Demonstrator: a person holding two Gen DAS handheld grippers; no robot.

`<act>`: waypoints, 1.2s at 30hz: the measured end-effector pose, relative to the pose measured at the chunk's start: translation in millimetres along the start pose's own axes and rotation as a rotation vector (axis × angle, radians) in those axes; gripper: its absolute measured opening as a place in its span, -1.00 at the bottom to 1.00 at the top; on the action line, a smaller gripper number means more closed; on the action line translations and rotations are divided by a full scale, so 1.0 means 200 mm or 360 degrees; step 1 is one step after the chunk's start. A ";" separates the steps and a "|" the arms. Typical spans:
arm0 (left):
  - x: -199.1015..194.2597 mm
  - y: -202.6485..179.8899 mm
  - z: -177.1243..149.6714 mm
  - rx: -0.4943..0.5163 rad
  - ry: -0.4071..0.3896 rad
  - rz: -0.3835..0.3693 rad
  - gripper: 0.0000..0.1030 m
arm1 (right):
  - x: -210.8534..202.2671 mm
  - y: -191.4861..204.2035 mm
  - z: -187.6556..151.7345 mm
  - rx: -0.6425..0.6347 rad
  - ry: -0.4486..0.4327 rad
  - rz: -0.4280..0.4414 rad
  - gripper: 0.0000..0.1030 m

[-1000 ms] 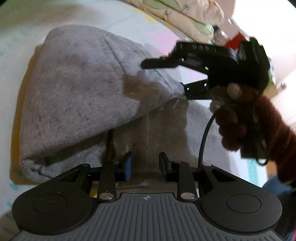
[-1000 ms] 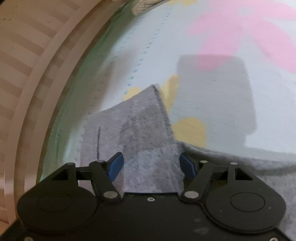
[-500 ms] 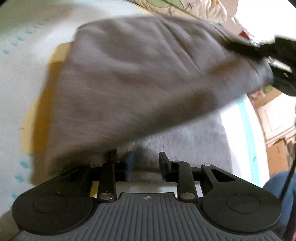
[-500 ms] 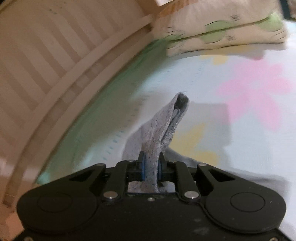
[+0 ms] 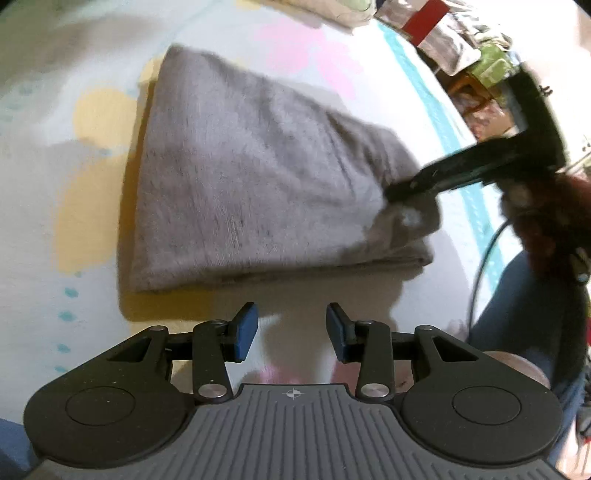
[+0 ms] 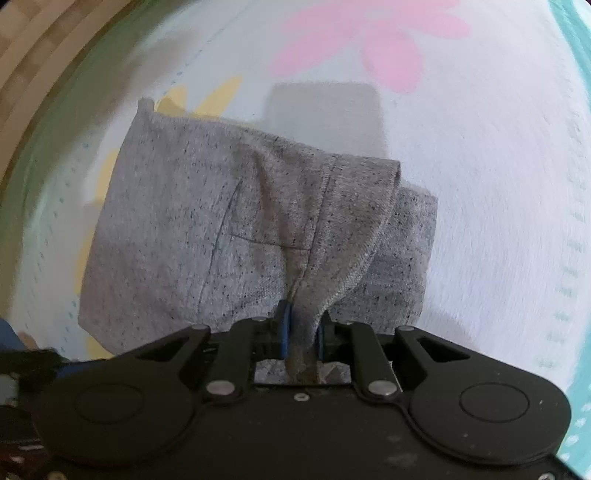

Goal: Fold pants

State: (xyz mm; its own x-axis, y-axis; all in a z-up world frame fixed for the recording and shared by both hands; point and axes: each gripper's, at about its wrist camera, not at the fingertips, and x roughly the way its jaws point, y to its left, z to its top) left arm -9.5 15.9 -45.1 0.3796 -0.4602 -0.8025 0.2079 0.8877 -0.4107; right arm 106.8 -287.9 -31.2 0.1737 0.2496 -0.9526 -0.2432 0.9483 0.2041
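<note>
Here the grey pants (image 5: 258, 173) lie folded in a flat bundle on the flowered sheet (image 5: 369, 110) of the bed. The right gripper (image 6: 301, 328) has its blue fingers pressed together on a hemmed corner of the cloth, at the near edge of the bundle. The left gripper (image 5: 291, 328) hovers just beside the bundle with its fingers apart, holding nothing.

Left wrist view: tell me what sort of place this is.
Likely a bedroom at home: the gray pants lie on a flower-print bedsheet, with a pillow at its far edge and household clutter beyond.
</note>
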 end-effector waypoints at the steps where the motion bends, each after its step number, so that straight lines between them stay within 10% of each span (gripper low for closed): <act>1: -0.02 -0.01 0.03 0.0014 -0.0030 0.0005 -0.24 | 0.02 -0.01 0.00 -0.0007 0.0031 -0.0011 -0.62; 8: 0.00 0.01 0.35 0.0015 -0.0321 0.0171 -0.11 | 0.05 -0.02 0.01 -0.0006 0.0068 -0.0070 -0.41; 22: 0.34 0.06 0.36 0.0051 -0.0177 0.0407 -0.04 | 0.07 -0.01 0.01 0.0059 0.0062 -0.0111 -0.07; 36: 0.37 0.04 0.36 0.0082 -0.0153 0.0425 0.09 | -0.25 -0.10 0.05 0.0232 -0.0441 -0.0155 0.07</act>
State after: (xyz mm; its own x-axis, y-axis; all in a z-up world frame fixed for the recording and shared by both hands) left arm 85.3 -12.9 -76.9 0.5104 -0.2112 -0.8336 0.1338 0.9771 -0.1656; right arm 113.0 -317.5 14.6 0.4472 0.1811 -0.8759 -0.0769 0.9835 0.1640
